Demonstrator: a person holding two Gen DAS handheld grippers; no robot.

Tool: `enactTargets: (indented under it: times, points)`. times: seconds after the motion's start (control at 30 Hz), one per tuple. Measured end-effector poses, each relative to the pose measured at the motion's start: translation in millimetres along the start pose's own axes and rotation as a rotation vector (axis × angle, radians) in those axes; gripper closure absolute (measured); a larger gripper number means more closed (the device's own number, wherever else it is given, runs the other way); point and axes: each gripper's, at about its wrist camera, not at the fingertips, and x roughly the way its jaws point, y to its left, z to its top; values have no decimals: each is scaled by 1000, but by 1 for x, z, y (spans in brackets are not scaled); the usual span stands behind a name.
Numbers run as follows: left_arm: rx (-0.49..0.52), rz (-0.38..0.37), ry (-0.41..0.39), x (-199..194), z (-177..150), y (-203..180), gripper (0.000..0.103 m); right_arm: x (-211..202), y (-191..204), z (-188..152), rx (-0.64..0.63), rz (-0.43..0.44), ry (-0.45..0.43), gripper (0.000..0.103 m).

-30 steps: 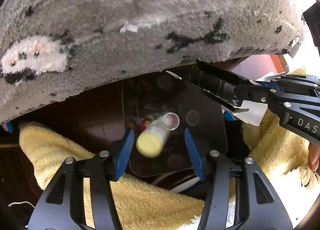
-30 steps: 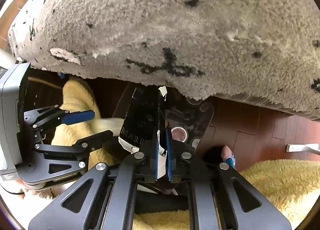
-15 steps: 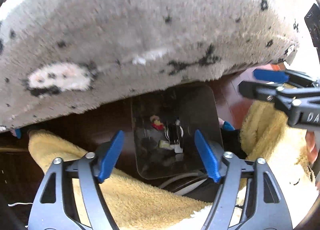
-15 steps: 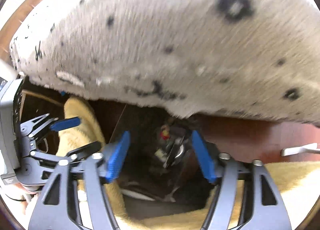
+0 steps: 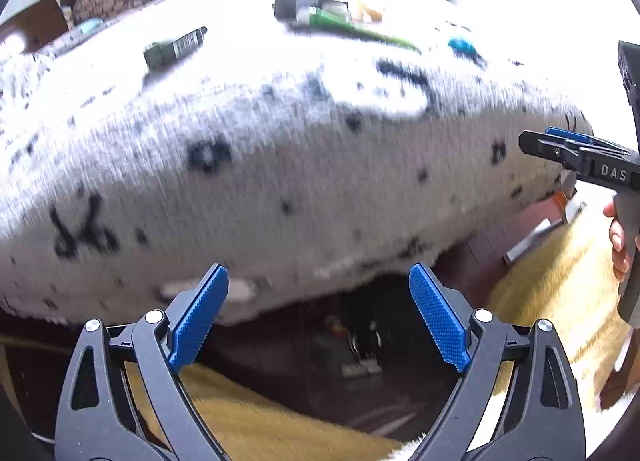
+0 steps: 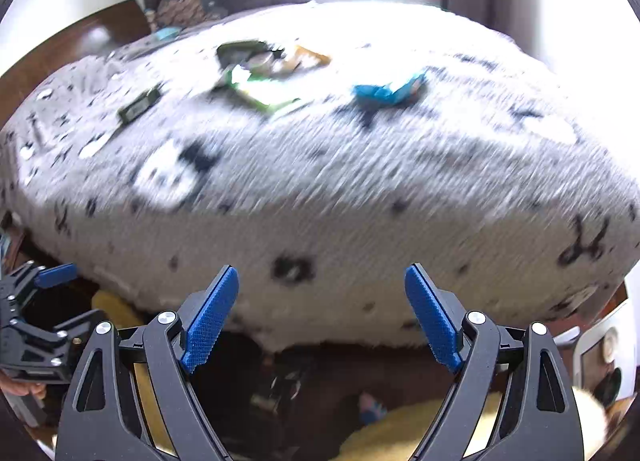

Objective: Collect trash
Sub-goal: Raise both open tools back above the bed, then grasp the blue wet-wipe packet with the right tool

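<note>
On the bed (image 5: pixel 280 165), a fuzzy grey spread with black marks, the trash lies well ahead of both our claws. We take it from left to right.

Farthest left is a dark green tube (image 5: pixel 174 48), slim and stiff-looking. Its long axis runs from lower left to upper right, with the cap end up and to the right. It looks light, and we would take it across the middle of its barrel, where the pads can span it squarely.

Next is the pile (image 6: pixel 264 69): a dark pouch, a round lid or cup, a green wrapper and something orange. Motion blur smears this heap, so we can only guess that most of it is thin film, soft and crinkly. The green wrapper (image 5: pixel 360 31) is long, and it points down and to the right. A pinch at a free edge should lift it.

Farthest right is the blue wrapper (image 6: pixel 390 92), crumpled and light, lying roughly left to right. Any raised fold will do.

Our left claw (image 5: pixel 318 317) is spread wide and holds nothing. Our right claw (image 6: pixel 322 315) is likewise spread and bare. Below them, a dark bin (image 5: pixel 360 345) sits on the floor between the bed and a yellow towel (image 5: pixel 260 421).
</note>
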Motion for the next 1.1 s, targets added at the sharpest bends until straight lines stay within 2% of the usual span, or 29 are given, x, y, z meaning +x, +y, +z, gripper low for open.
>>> enactTargets:
  times: [0.3,0.47,0.67,0.77,0.8,0.83,0.93,1.03,1.1]
  points:
    - [16,33,-102,3,60,-9,16,25,-13,63,73,-94,-98,17]
    - [3,10,-125,15,93,-12,16,53,-27,96,136,-99,-104,17]
    - [-21,9,-138,36,133,-13,16,96,-34,127,162,-186,-79,17]
    - [-20,13,-127,50,149,-14,16,113,-40,135,186,-184,-59,18]
    - [-21,13,-123,54,155,-14,16,117,-40,137,184,-185,-54,22]
    - [-24,15,-120,59,160,-14,16,119,-40,138,179,-183,-51,32]
    - [-38,11,-114,71,176,-14,16,121,-38,141,146,-164,-59,46]
    - [-59,1,-101,84,192,-16,16,119,-38,140,114,-144,-68,55]
    - [-68,-8,-84,94,202,-21,16,115,-40,138,104,-135,-70,58]
